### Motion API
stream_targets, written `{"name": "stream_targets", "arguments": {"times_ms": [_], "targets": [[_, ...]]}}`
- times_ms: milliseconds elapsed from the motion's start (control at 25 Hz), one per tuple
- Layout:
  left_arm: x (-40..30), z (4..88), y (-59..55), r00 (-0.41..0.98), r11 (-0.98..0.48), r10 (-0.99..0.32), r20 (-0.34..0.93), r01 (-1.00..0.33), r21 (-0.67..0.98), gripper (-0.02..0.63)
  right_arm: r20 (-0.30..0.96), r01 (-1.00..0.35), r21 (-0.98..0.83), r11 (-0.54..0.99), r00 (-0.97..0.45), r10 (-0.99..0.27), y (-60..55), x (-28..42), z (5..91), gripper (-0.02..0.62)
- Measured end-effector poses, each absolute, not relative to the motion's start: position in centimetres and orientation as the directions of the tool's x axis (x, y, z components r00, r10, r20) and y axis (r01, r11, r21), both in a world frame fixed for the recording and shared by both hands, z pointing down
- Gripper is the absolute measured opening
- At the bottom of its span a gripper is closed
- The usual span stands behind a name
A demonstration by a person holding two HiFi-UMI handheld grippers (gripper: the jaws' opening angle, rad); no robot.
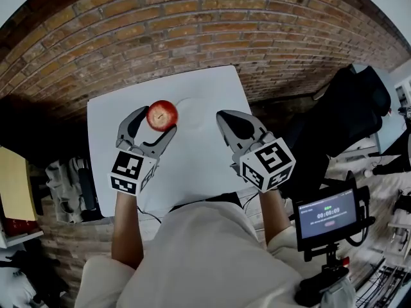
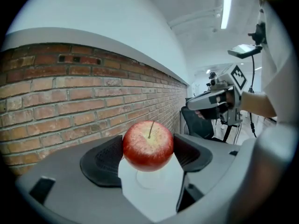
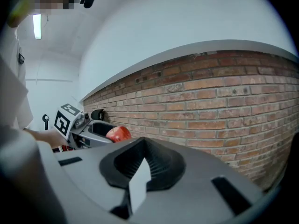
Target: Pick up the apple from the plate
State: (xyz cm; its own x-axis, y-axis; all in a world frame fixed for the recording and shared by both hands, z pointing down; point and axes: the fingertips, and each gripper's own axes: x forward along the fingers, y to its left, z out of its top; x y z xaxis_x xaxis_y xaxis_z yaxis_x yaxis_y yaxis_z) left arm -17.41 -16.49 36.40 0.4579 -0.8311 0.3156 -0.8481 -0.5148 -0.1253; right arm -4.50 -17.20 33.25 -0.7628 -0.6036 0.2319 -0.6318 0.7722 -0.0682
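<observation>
A red apple [image 1: 162, 115] sits between the two fingers of my left gripper [image 1: 158, 122], which is shut on it, stem up, above the white table [image 1: 192, 159]. In the left gripper view the apple [image 2: 148, 145] fills the gap between the black pads, and a faint round white plate [image 2: 150, 177] lies on the table below it. My right gripper [image 1: 226, 117] hovers to the right of the apple, shut with nothing in it. From the right gripper view [image 3: 142, 148] the apple [image 3: 119, 133] shows at the far left.
A brick wall [image 1: 212, 31] stands close behind the small table. A black chair [image 1: 347, 108] is at the right, and a screen on a stand [image 1: 327, 213] at the lower right. Shelving with a yellow sheet [image 1: 16, 185] is at the left.
</observation>
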Motion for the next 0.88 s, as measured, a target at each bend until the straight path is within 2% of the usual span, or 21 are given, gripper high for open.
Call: {"name": "stream_targets", "arguments": {"times_ms": [400,880], "targets": [[-17.0,31.9,-13.9,0.450,-0.492,-0.862,0.233,-0.854,-0.169,0.348,0.159,-0.619,-0.045,0.784,-0.779,-0.606,-17.0,-5.1,30.6,0.002],[-17.0,30.6,-13.6,0.437,-0.470,-0.878,0.196,-0.866,-0.172,0.348,0.139,-0.634,0.005,0.773,-0.765,-0.629,-17.0,-4.7,29.5,0.001]]}}
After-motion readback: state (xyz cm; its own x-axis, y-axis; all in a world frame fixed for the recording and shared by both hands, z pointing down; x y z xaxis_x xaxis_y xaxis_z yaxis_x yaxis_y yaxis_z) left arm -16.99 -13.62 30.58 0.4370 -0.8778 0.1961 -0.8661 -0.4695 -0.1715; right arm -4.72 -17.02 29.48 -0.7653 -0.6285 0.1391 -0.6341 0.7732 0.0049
